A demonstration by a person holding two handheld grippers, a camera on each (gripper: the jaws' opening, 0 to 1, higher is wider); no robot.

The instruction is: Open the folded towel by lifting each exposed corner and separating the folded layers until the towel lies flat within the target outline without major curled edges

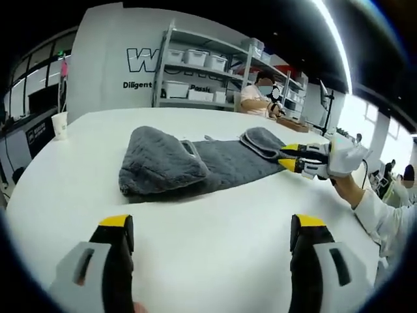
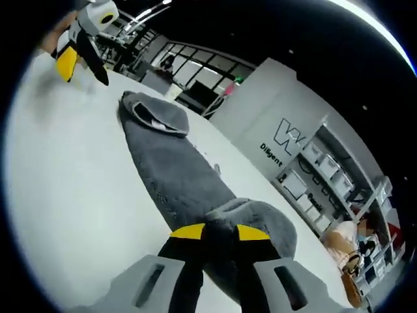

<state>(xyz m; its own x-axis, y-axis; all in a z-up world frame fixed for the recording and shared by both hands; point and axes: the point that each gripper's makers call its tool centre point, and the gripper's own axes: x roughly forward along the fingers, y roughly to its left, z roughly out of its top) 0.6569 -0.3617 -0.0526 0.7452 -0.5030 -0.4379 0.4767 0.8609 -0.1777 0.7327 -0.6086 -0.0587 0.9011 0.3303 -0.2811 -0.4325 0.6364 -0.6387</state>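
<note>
We judge the grey towel (image 1: 195, 163) soft, limp and light, with a thick pile that should grip well between jaws but sag and drag if lifted from one point; it lies on the white surface (image 1: 208, 228) as a long folded band, both ends doubled back into rounded flaps; its long axis runs from the bulkier flap on our left to the smaller flap on our right. The right hand-held gripper (image 2: 219, 229) has its jaws pressed onto that smaller flap, pinching the cloth; the left hand-held gripper (image 1: 212, 225) hangs spread and empty above bare surface, well apart from the towel; we judge the bulkier flap's loose edge the best place for it to take hold.
</note>
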